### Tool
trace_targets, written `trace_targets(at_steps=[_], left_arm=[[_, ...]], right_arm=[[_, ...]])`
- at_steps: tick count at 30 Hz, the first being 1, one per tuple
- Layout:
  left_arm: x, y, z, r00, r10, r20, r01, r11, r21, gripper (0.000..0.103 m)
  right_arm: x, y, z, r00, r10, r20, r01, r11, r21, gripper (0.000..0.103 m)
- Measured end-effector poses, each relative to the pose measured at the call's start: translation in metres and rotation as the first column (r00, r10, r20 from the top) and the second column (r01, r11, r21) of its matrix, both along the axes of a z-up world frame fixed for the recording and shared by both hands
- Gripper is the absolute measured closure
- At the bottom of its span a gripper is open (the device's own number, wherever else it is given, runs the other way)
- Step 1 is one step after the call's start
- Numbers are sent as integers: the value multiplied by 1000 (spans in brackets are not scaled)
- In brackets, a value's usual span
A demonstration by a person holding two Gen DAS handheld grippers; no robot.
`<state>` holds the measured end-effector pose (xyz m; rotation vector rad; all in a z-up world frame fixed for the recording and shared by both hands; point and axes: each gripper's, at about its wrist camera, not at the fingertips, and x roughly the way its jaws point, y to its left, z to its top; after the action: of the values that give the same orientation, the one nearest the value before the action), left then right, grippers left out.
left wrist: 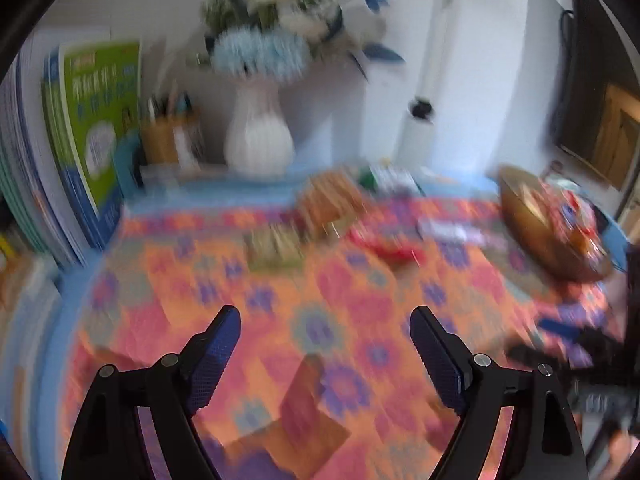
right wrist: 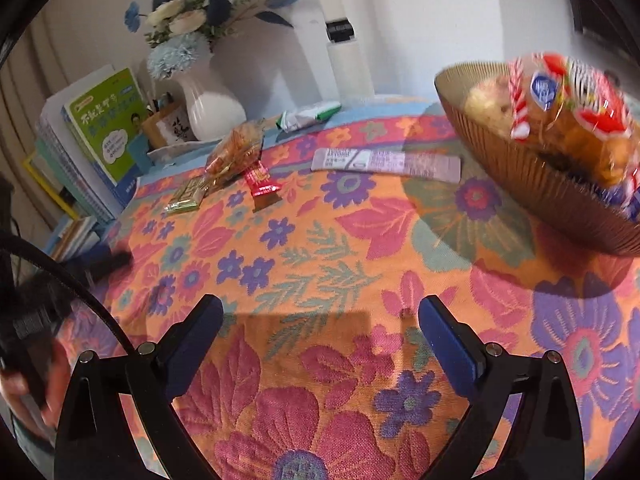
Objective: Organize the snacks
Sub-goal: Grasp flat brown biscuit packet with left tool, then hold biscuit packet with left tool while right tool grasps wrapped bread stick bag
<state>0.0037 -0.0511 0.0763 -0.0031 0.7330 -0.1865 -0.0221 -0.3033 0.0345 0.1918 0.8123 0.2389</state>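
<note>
From your left wrist view, badly smeared by blur, your left hand-held gripper (left wrist: 325,334) stands wide with nothing between its fingers, above the flowered tabletop (left wrist: 340,300). Far ahead lie several loose snacks: an orange packet (left wrist: 330,200), a green-gold packet (left wrist: 274,245), a red packet (left wrist: 380,245) and a pale flat one (left wrist: 448,231). The brown ribbed bowl (left wrist: 524,216) sits at the right edge, with wrapped snacks in it. A white vase (left wrist: 258,136) stands at the back.

From your right wrist view, your right hand-held gripper (right wrist: 320,322) is also wide and empty over the cloth. The ribbed bowl (right wrist: 540,184) is near at the upper right, holding a red-and-white bagged snack (right wrist: 572,116) (its outline is blurred). Well apart from it, toward the vase (right wrist: 212,104), lie the orange packet (right wrist: 236,152), the green-gold packet (right wrist: 186,198), the red packet (right wrist: 262,182), a long pale packet (right wrist: 386,164) and a green-and-white wrapper (right wrist: 308,116). A green book (right wrist: 110,120) leans at the left.
</note>
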Motion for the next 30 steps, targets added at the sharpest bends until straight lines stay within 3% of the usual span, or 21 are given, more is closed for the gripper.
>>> trace_targets(at_steps=[3,6,9,10,12,13,14,18,21,23,26,29,30], left_arm=[[43,6,5,1000,-3,4,3,999,38,15],[91,14,-17,998,48,-45,-45,996,77,15],[121,18,-50,982,9,-190,-10,1000,-3,15],[125,18,-60,979,5,-205,-8,1000,-15,16],[124,15,-65,982,34,-184,-27,999,39,36],[123,16,-60,988,6,-157,-2,1000,24,53],[123,19,-60,988,-11,-154,10,1000,-7,61],[126,44,-57,981,-6,-196,-22,990,-141,61],[116,62,-48,987,56,-152,-70,994,-88,61],[115,76,-48,982,104,-157,-119,989,-87,61],[121,102,-51,968,143,-205,-183,964,-192,61],[121,115,-47,967,168,-190,-208,954,-217,61],[120,111,-45,969,169,-183,-207,954,-217,61]], right_arm=[[4,-3,-4,999,-22,-36,23,1000,19,4],[3,-3,-2,999,-12,-31,12,1000,29,4],[12,7,-4,995,28,-93,-28,1000,1,4],[17,15,-5,991,42,-131,-47,998,-39,4],[24,32,-2,985,73,-154,-90,990,-112,4],[27,40,1,982,100,-160,-120,985,-120,4],[30,43,4,980,115,-161,-135,984,-118,4],[62,66,45,989,121,-85,-127,989,-70,4],[100,80,56,995,73,-63,-75,997,-33,0],[130,93,51,996,43,-83,-45,999,-20,0],[166,118,38,996,30,-84,-36,997,-68,0],[189,141,23,995,52,-80,-62,991,-122,1],[195,143,17,994,56,-96,-68,989,-129,16]])
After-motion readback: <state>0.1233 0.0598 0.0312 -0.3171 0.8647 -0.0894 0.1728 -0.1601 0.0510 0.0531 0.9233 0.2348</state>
